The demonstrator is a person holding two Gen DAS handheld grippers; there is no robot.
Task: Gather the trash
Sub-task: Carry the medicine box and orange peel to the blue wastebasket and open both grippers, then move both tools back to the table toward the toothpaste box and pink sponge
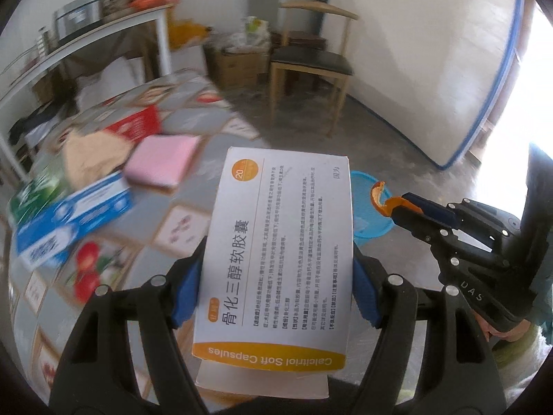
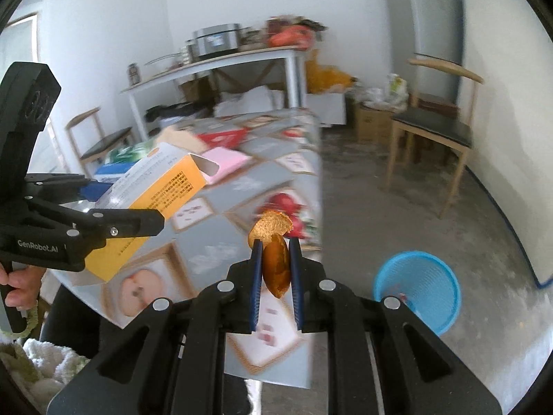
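Left gripper point(image 1: 276, 259) is clamping the white-orange medicine box point(image 1: 276, 259) over the table's point(image 2: 242, 186) near edge; right gripper point(image 2: 274, 259) is pinching an orange peel point(image 2: 274, 259) (blue bin point(image 2: 420, 290) sitting on floor, right).

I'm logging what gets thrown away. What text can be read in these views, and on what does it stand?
"骨化三醇软胶囊" on the white and orange cardboard medicine box.
"Calcitriol Soft Capsules" on its orange band.
"20" in its orange circle; the fine print is too small.
"D A S" on the right gripper.
"GenRobot.AI" on the left gripper.
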